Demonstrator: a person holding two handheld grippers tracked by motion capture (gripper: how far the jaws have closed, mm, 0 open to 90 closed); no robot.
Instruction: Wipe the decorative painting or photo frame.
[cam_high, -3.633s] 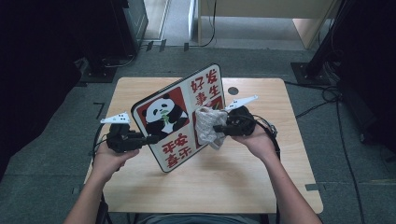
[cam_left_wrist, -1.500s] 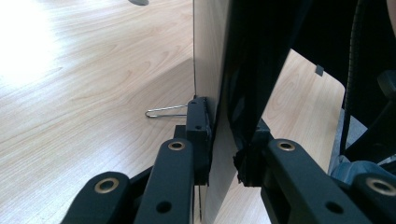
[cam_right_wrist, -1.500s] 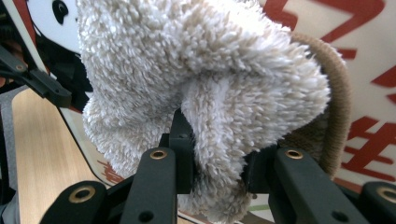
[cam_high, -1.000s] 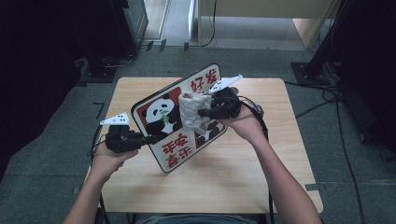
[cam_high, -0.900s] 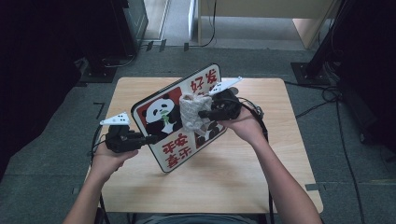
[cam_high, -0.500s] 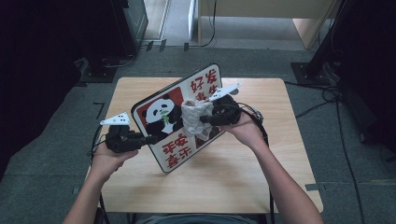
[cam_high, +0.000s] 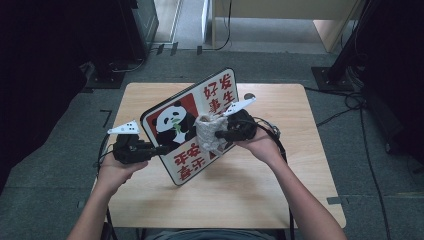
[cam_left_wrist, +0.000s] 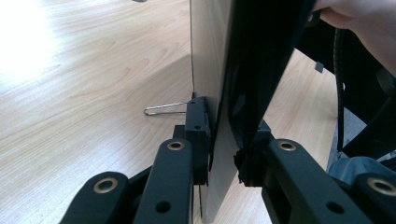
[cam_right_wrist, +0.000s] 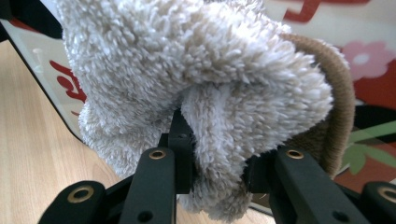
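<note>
A panda sign board (cam_high: 192, 125) with red Chinese characters stands tilted on the wooden table (cam_high: 280, 200). My left gripper (cam_high: 159, 149) is shut on the board's left edge; in the left gripper view the thin board edge (cam_left_wrist: 219, 121) sits clamped between the two black jaws (cam_left_wrist: 223, 140). My right gripper (cam_high: 220, 135) is shut on a fluffy beige cloth (cam_high: 208, 134), which presses against the board's printed face. Up close in the right gripper view, the cloth (cam_right_wrist: 196, 84) bulges over the jaws (cam_right_wrist: 212, 163), with the board's print (cam_right_wrist: 373, 79) behind it.
A thin wire clip (cam_left_wrist: 166, 108) lies on the table behind the board. Cables (cam_high: 270, 131) trail from the right gripper across the tabletop. Dark furniture (cam_high: 50, 75) and floor cables (cam_high: 350, 100) surround the table. A small dark spot (cam_high: 248, 96) marks the far table edge.
My right gripper has slid the cloth down the board's face, from near the upper characters toward the middle. The left gripper and the board have stayed put.
</note>
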